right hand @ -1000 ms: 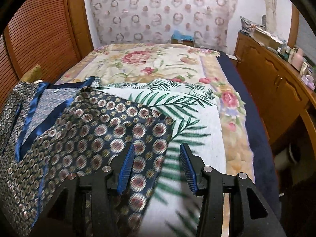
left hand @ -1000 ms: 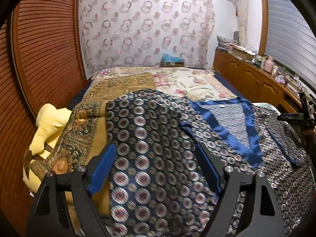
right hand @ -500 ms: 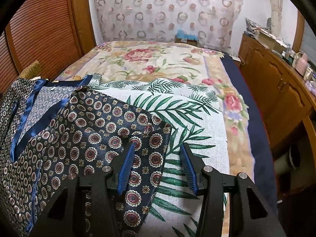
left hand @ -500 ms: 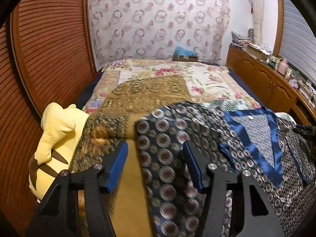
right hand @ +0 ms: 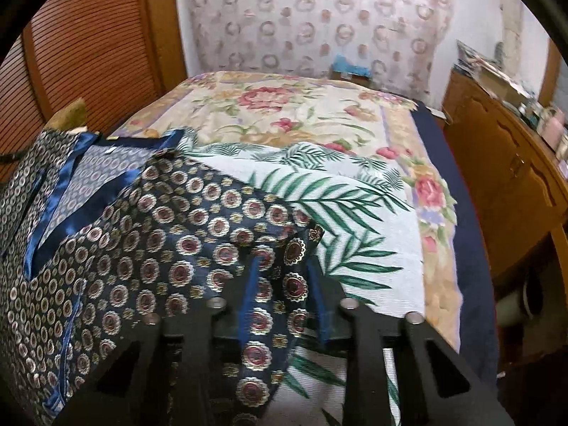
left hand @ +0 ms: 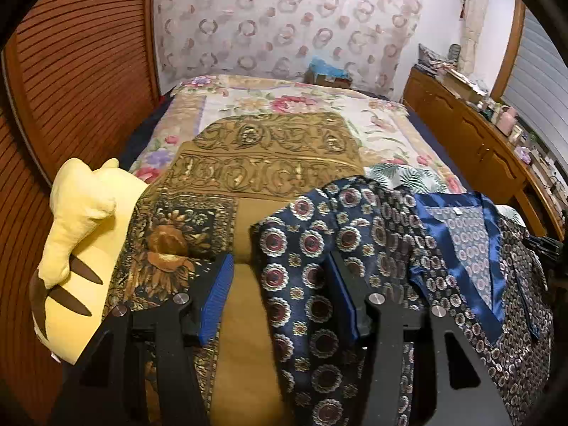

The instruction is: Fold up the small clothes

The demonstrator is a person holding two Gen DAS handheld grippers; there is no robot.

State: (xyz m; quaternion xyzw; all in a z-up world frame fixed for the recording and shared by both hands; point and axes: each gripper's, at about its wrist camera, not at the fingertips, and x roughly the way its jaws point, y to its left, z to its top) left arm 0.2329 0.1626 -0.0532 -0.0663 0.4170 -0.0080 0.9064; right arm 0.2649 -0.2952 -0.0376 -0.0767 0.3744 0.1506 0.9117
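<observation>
on flowered bedspread (right hand: 301,113): just closing right gripper (right hand: 282,262), pinching cuff of one navy medallion-print satin pyjama top (right hand: 159,248) lying spread across it; just narrowing left gripper (left hand: 278,262), unclenched astride other sleeve, not gripping. risking slippery satin sliding out, skewing fold. counting two grippers, one top, one yellow plush toy (left hand: 81,230).

The bed (left hand: 401,131) wears a flowered cover; at its centre lies a gold patterned cloth (left hand: 269,163), a yellow plush toy (left hand: 81,241) at nine o'clock, a palm-leaf sheet (right hand: 358,234) (under the navy patterned garment (right hand: 149,259)) at four.
</observation>
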